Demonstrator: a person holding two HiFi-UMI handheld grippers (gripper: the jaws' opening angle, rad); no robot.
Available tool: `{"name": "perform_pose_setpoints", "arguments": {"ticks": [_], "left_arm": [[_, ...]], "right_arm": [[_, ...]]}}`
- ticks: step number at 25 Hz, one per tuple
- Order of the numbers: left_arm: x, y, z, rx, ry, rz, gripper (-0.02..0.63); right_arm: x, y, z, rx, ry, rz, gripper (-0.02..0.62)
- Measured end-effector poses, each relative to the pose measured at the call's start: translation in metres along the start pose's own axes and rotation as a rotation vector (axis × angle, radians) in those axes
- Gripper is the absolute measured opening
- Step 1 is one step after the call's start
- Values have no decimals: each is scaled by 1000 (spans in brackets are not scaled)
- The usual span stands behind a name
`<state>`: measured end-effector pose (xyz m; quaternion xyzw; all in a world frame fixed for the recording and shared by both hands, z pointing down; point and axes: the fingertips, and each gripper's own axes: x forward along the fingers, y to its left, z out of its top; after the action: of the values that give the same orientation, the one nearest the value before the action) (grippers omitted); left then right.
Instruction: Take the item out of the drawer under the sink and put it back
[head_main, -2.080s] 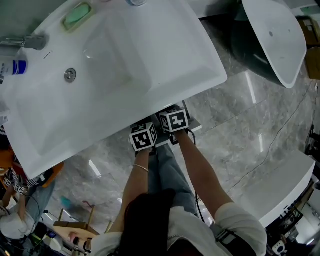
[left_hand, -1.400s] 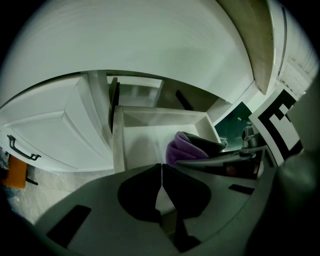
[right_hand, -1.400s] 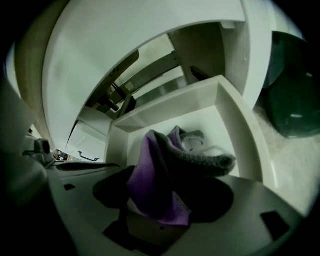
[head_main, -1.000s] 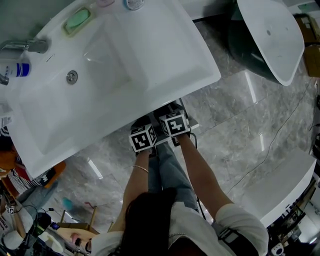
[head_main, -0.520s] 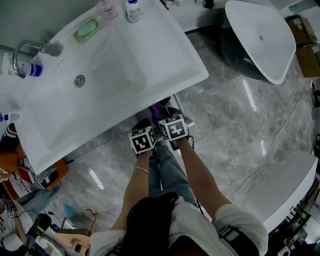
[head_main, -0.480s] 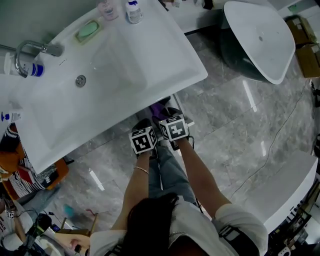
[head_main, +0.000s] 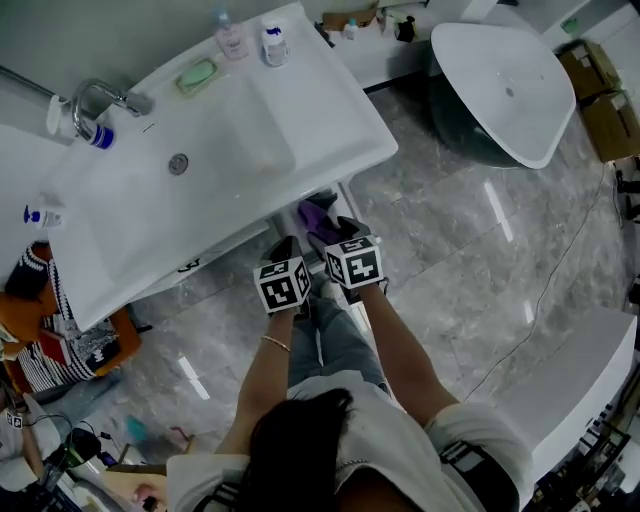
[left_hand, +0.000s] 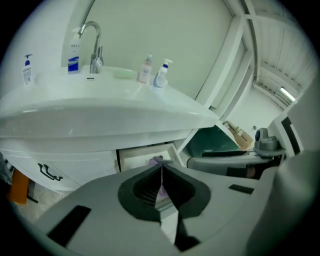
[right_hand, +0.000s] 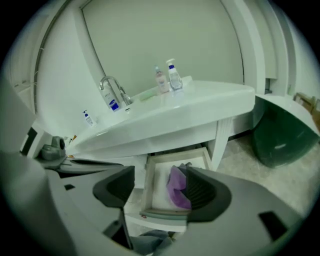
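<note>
- the right gripper (right_hand: 160, 192) has its claw spread wide with nothing in it. the purple item (right_hand: 177, 189) lies in the open drawer (right_hand: 165, 212) at lower centre of the right gripper view, looking close to the right-hand jaw.
- the left gripper (left_hand: 161, 182) has its claw pressed together on nothing, at centre of its own view, aimed toward the same drawer.
- the item looks soft and crumpled. a pinch on one fold may let the rest drape, snag on the drawer rim or slip free.
- if the spread claw comes down off-centre, one jaw may land on the drawer wall instead of the item.
- the sink (head_main: 330, 170) overhangs the drawer in the upper half of the head view, so a steep lift could knock its underside.
- the closed left claw sits near the drawer front, and a stray push could slide the drawer shut on the right jaws.
</note>
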<state>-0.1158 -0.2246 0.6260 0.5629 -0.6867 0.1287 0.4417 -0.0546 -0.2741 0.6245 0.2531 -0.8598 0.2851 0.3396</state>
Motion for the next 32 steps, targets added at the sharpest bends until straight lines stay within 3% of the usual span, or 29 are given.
{"name": "perform_pose_setpoints", "arguments": {"ticks": [4,13,14,16,22,28,32], "left_arm": [[-28,-10,24,5,-84,-21,9],[-78,-22,57,92,-157,-67,9],[-83,-23,62,89,-171,-77,9],[-92,-28,72,79,-207,-99,9],[-111,-41,82,101,-267,-131,9],[-121,-46,83,87,-307,-166,9],[-122,-48,82,82,-308,-179,9]], "right_arm": [[-23,13,16,-20,-55,3,333],[-62,45,45,-17,-149,-8,327],[-66,48,49,-26,-163,-14,309],[-75,50,58,-52,-198,-34,203],[-98,64,71,-97,-270,-39,144],[-115,74,77,-126,-332,-65,31],[-118,74,76,-124,-343,-78,15]]}}
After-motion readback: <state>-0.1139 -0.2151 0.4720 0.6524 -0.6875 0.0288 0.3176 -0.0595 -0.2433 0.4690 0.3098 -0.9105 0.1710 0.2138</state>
